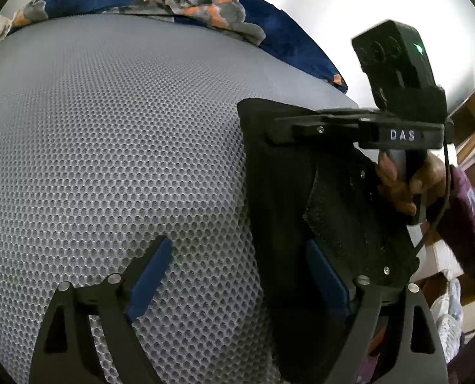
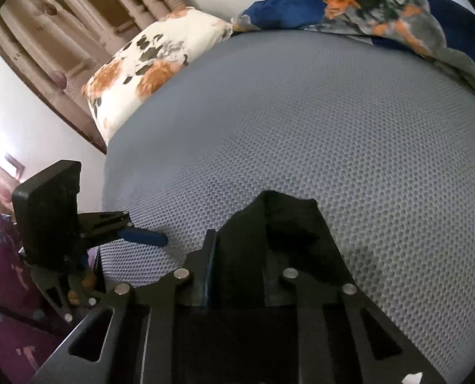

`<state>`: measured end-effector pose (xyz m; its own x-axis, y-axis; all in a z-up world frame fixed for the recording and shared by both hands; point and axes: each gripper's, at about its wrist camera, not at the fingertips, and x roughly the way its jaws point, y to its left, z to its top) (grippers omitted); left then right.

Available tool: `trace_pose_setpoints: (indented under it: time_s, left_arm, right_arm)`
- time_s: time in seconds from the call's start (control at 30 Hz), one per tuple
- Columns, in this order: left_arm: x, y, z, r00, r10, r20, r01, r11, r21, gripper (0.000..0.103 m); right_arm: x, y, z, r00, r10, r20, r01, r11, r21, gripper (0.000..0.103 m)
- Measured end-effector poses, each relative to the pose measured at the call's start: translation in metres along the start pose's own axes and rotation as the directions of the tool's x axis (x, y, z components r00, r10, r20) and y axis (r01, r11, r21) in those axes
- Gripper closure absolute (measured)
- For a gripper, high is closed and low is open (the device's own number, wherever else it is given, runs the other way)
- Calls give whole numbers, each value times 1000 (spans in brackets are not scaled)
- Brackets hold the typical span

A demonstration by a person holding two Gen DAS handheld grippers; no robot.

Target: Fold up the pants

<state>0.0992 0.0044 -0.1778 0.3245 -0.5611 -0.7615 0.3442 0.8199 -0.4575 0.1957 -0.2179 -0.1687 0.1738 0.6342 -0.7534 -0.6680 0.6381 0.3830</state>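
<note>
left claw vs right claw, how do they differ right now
The left claw stands wide open over the grey mesh bed cover, nothing pinched; the right claw is closed on the black pants. The left claw's blue pads sit far apart; the right claw's are nearly together, mostly hidden by cloth. Both are black, hand-held, and tilted down at the bed.

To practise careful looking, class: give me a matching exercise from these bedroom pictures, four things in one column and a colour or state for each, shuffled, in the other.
Things:
1 pants
2 pillow
3 blanket
4 left tongs

Colour or state:
A open
B black
C white with orange patches
D dark blue

Pairs: 1-B, 2-C, 3-D, 4-A
</note>
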Motion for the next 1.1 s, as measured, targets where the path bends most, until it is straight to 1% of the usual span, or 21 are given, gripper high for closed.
trace_pose_setpoints:
  time_s: [0.13, 0.2, 0.3, 0.37, 0.4, 0.43, 0.5, 0.53, 0.57, 0.6, 0.67, 0.7, 0.73, 0.77, 0.8, 0.87, 0.9, 0.93, 1.0, 1.07, 1.1]
  left_arm:
    - [3, 0, 7, 1000, -2, -9, 2, 1000, -10, 14]
    - [4, 1, 10, 1000, -7, -15, 7, 1000, -15, 13]
    - [4, 2, 14, 1000, -7, -23, 6, 1000, -23, 12]
    - [5, 2, 18, 999, -2, -36, 1, 1000, -31, 12]
    - [6, 1, 21, 999, -1, -40, 0, 999, -38, 12]
    - [7, 1, 24, 999, -1, -42, -1, 999, -47, 12]
    - [8, 1, 27, 999, 7, -39, -9, 998, -58, 12]
    - [9, -1, 28, 999, 16, -37, -18, 998, -55, 12]
    - [12, -5, 29, 998, 39, -40, -41, 999, -36, 12]
    - [13, -10, 29, 998, 54, -43, -55, 998, -23, 12]
    - [15, -15, 31, 996, 78, -40, -78, 997, 0, 12]
    - [17, -15, 31, 995, 87, -40, -87, 996, 0, 12]
    - [17, -15, 32, 996, 86, -39, -86, 996, -4, 12]
    - [17, -16, 33, 996, 84, -36, -84, 996, -7, 12]
    - [18, -16, 34, 996, 85, -34, -85, 996, -6, 12]
    - [16, -15, 34, 996, 87, -31, -87, 996, -7, 12]
    - [15, -14, 34, 996, 88, -32, -88, 996, -12, 12]
    - [15, -14, 34, 996, 88, -34, -89, 996, -17, 12]
    - [14, -15, 33, 995, 94, -35, -95, 995, -19, 12]
    - [12, -16, 31, 994, 98, -38, -99, 995, -26, 12]
    - [13, -16, 30, 994, 100, -39, -101, 994, -31, 12]
  right_arm:
    - [-6, 0, -1, 999, 2, 35, -3, 1000, 21, 86]
    - [-13, 0, -4, 998, 22, 65, -24, 999, 35, 86]
    - [-16, -2, -5, 997, 30, 69, -34, 997, 67, 86]
    - [-19, 7, -4, 997, -7, 71, 6, 1000, 22, 86]
    - [-18, 3, -6, 998, -15, 67, 13, 1000, 21, 86]
    - [-14, -6, -7, 999, -20, 48, 18, 999, 50, 85]
    - [-4, -24, -10, 999, -35, 16, 33, 993, 115, 74]
    - [-3, -26, -10, 999, -44, 18, 41, 990, 132, 66]
    - [-5, -24, -9, 997, -67, 23, 63, 988, 137, 60]
    - [-10, -21, -9, 995, -95, 38, 89, 986, 139, 57]
    - [-33, -14, -13, 982, -154, 109, 135, 977, 167, 56]
    - [-61, -12, -22, 966, -183, 185, 145, 969, 201, 56]
    - [-80, -13, -31, 953, -191, 237, 135, 963, 233, 56]
    - [-111, -16, -50, 930, -203, 307, 110, 949, 295, 56]
    - [-133, -20, -70, 913, -222, 342, 95, 932, 351, 56]
    - [-165, -28, -105, 886, -283, 368, 100, 891, 443, 54]
    - [-180, -32, -128, 872, -317, 372, 105, 865, 490, 54]
    - [-190, -35, -152, 869, -344, 356, 112, 837, 536, 54]
    - [-194, -35, -186, 871, -369, 324, 114, 794, 597, 54]
    - [-188, -23, -213, 880, -342, 329, 75, 785, 614, 54]
    - [-181, -15, -218, 883, -335, 329, 72, 789, 611, 54]
